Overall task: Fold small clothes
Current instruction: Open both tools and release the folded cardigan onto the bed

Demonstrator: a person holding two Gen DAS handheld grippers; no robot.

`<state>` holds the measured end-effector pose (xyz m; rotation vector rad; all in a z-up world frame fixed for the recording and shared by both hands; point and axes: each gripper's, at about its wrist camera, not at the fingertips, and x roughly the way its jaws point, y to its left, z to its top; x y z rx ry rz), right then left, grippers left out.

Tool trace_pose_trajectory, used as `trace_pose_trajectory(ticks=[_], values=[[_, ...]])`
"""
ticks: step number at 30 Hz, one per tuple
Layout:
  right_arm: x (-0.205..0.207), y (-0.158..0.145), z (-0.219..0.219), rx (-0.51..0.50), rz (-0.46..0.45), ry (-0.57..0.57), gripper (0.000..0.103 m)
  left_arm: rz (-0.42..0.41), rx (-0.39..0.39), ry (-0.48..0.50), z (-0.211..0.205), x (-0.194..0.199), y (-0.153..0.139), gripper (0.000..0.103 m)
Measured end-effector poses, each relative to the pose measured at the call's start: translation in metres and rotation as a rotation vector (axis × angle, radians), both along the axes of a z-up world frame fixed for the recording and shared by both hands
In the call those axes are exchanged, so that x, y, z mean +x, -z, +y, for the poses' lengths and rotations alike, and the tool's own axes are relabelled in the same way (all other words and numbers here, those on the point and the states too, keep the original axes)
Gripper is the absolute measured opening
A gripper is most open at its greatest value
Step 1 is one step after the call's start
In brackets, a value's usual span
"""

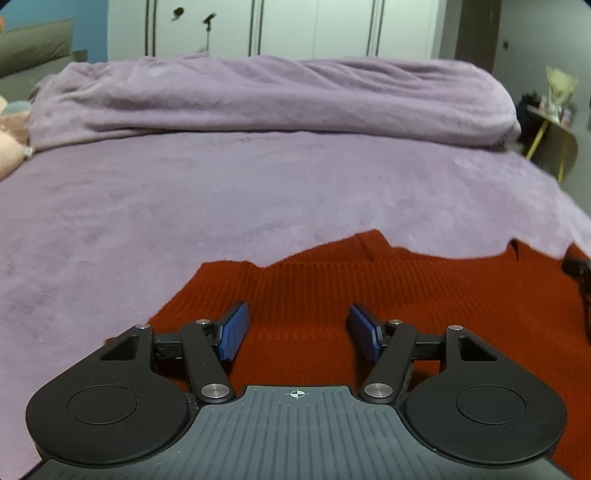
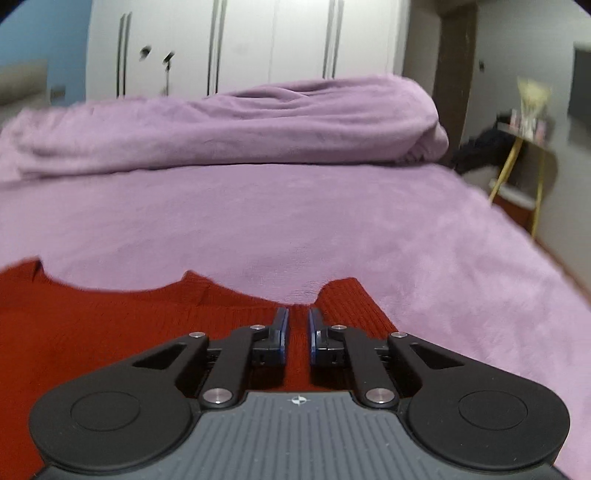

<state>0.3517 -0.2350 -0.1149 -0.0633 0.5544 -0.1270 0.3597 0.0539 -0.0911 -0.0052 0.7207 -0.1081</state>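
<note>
A rust-red ribbed knit garment (image 1: 314,280) lies flat on the purple bedspread (image 1: 221,192), near the bed's front edge. My left gripper (image 1: 298,308) hovers open over its left part, blue pads wide apart with nothing between them. In the right wrist view the same garment (image 2: 110,325) spreads to the left. My right gripper (image 2: 297,311) sits at its upper right edge. Its jaws stand almost together, and red knit fills the narrow slit between the pads. The garment's near part is hidden under both tools.
A rolled purple duvet (image 1: 258,96) lies across the far side of the bed. White wardrobe doors (image 1: 277,26) stand behind it. A small yellow-legged side table (image 2: 524,147) with clutter stands off the bed's right edge. Bare bedspread (image 2: 258,221) stretches beyond the garment.
</note>
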Motion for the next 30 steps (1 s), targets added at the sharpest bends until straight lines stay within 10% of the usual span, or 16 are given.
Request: trace_pose_trajectory(ticks=[19,30], values=[[-0.148,-0.026,0.021,0.024,0.047,0.006,0.023,0.114,-0.007,-0.176,0.072,-0.091,-0.029,0.077],[-0.205,-0.017,0.077,0.121,0.102,-0.132,0.026,0.271,-0.484,-0.134,0.145,-0.14,-0.005,0.075]])
